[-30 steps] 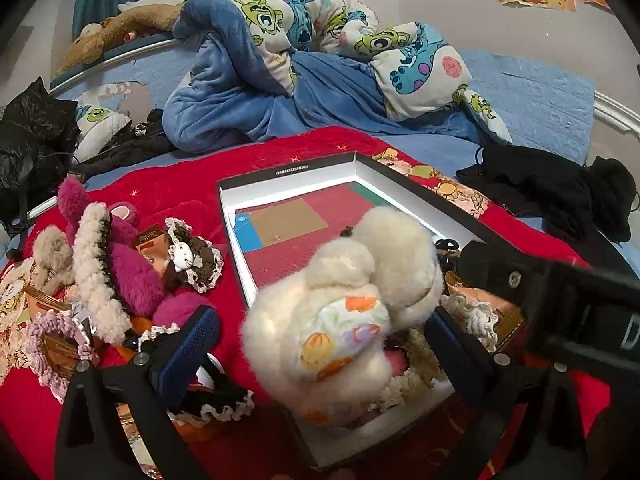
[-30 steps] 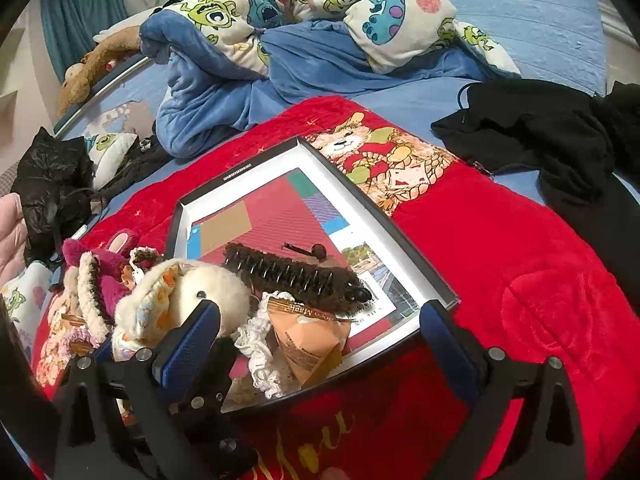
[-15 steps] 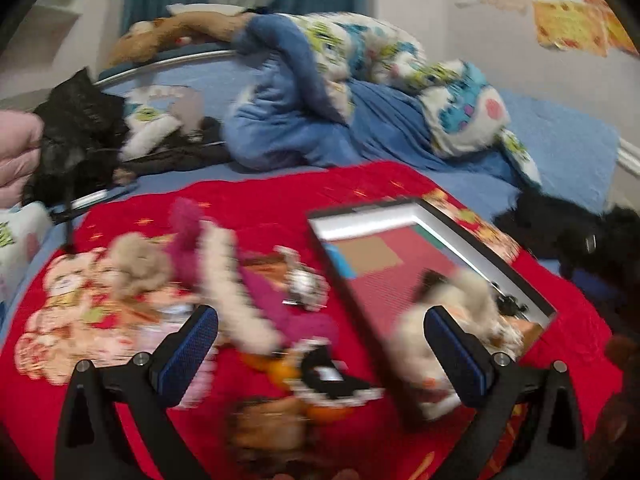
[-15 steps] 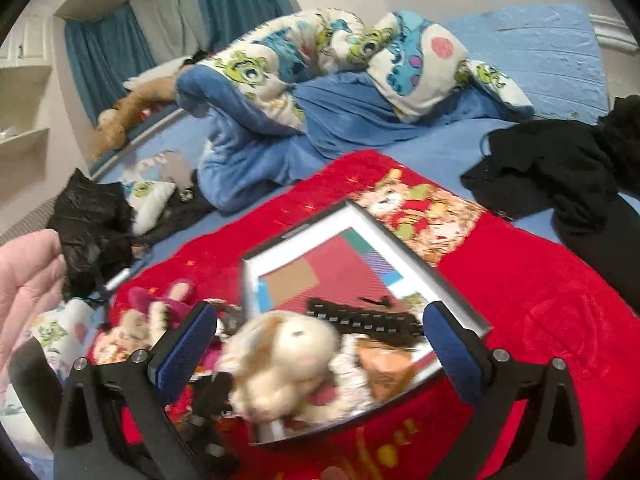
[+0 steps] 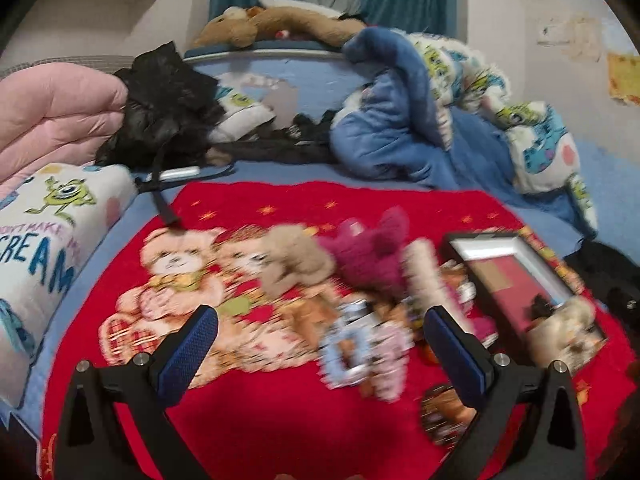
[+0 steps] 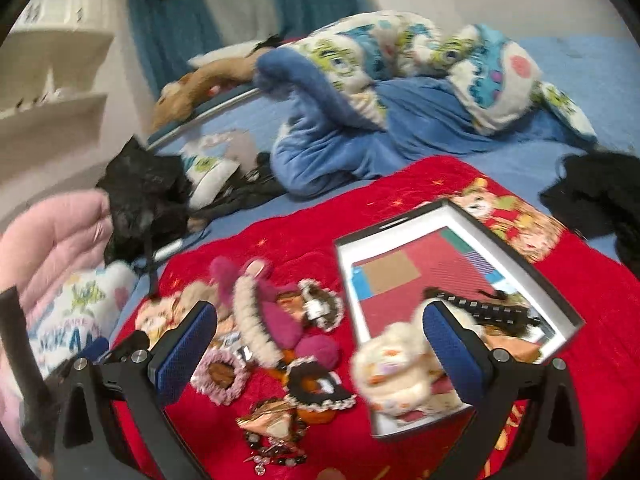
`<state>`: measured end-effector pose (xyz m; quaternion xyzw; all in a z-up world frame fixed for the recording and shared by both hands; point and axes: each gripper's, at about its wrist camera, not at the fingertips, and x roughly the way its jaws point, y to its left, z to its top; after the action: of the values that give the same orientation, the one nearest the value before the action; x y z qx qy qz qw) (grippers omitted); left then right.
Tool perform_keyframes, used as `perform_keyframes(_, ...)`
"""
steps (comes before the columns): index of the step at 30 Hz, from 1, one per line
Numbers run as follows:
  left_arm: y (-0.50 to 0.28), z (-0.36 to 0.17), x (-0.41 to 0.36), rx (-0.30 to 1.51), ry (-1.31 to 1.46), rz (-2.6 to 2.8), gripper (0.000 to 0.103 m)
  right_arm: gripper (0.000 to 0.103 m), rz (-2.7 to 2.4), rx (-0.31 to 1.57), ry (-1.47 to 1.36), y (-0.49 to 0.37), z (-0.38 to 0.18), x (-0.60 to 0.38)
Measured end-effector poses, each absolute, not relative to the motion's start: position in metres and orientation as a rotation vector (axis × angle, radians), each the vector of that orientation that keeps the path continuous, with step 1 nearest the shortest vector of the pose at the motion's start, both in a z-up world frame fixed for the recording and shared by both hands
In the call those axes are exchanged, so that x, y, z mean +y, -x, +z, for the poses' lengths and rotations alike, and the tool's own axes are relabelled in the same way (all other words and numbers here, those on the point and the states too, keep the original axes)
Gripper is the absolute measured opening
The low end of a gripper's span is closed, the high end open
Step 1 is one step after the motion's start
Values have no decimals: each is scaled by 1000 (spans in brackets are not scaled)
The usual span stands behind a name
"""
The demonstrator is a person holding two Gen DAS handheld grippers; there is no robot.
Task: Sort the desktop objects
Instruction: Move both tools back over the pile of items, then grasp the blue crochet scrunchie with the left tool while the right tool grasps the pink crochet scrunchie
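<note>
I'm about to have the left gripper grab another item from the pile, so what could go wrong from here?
The left view is motion-blurred, so aiming at the pile may be off. The small hair ties and clips overlap, so the open left gripper might pinch two at once. The cream plush lies against the near rim of the tray and could tumble out if bumped.

My tool pads (image 6: 186,354) blue, textured; frame black. Blanket (image 6: 600,360) red, gold stars, teddy-bear print. Box (image 6: 460,216) black outside, white rim, red-tan-blue patches inside. Plush (image 6: 394,376) cream with orange-print patch. Plush (image 6: 280,316) magenta, cream trim. Duvet (image 6: 332,136) blue, green-monster pattern.
</note>
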<state>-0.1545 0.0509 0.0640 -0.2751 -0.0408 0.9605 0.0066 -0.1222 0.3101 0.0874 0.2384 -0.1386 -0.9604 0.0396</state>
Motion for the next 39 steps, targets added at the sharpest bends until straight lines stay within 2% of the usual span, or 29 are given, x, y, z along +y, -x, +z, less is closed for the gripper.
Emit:
perform_keyframes(5,153,43,44,-65,926,2995,103,103,-2914,-289,-799,130,71,281)
perform_keyframes(16,165,22,45,100,998,3002,103,103,-2889,-258,-919,142,46,269)
perform_keyframes(19,167,18,48,136,979,2967,103,98,-2876,-216,-964,147,41,262)
perform_keyframes(22,176,11,52,197,999,2947,103,98,-2854,-180,-983,151,36,253)
perform_keyframes(26,182,8,53,178,1007,2905,103,96,-2811,-121,-985,156,29,232)
perform_keyframes(29,182,4,56,201,1001,2878,103,92,-2746,-143,-1009,163,22,219)
perform_keyframes(39,198,-6,61,227,1014,2840,103,90,-2627,-236,-1069,183,7,196)
